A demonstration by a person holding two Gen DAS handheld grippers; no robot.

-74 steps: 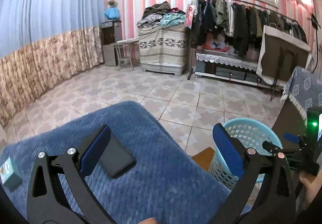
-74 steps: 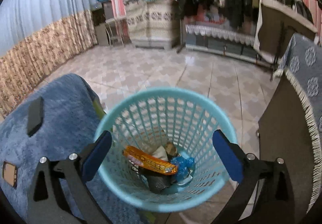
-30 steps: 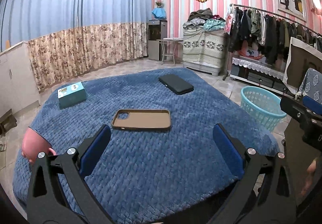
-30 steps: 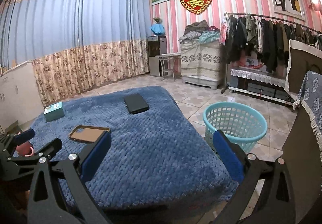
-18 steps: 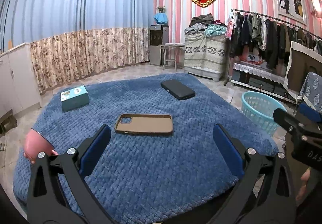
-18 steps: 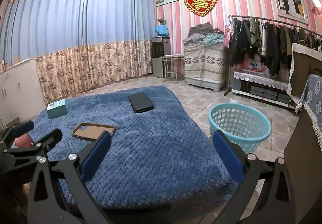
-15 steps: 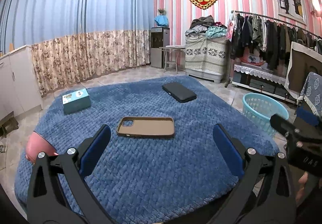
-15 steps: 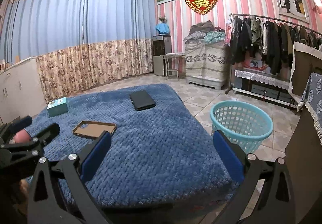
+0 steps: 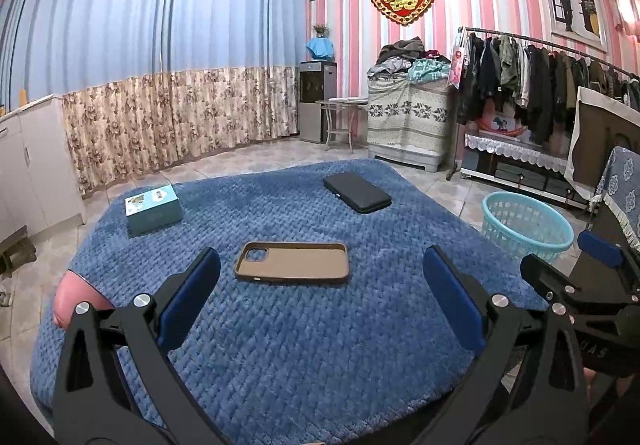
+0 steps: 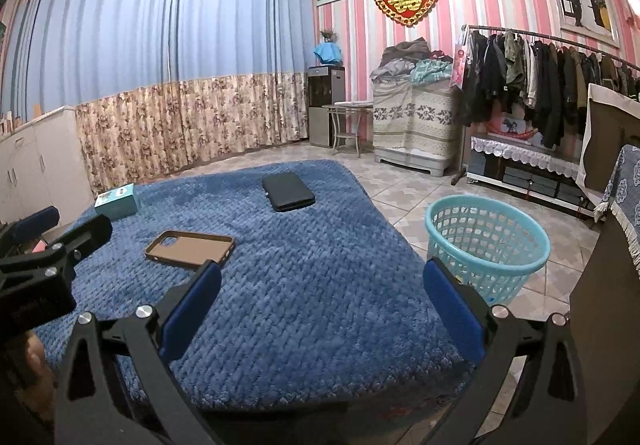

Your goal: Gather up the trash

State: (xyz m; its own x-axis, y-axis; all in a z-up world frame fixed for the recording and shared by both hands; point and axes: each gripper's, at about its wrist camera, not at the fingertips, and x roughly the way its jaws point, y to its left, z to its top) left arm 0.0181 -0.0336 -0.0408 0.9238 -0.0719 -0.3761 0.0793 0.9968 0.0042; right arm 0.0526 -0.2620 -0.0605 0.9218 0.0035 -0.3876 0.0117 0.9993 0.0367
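A light blue plastic basket (image 10: 486, 241) stands on the tiled floor right of the blue-covered table (image 10: 304, 285); it also shows in the left wrist view (image 9: 526, 225). Its inside is hidden from here. My left gripper (image 9: 320, 297) is open and empty, held above the near part of the blue cover (image 9: 280, 325). My right gripper (image 10: 320, 301) is open and empty above the cover's near right part. No loose trash shows on the cover.
On the cover lie a brown phone case (image 9: 291, 262), a black case (image 9: 357, 192), a teal box (image 9: 152, 208) and a pink object (image 9: 70, 297) at the left edge. A clothes rack (image 9: 540, 93) and a dark cabinet (image 10: 600, 317) stand on the right.
Both grippers have pulled back and up from the basket to a wide view over the table. Over the last half second the views barely shift.
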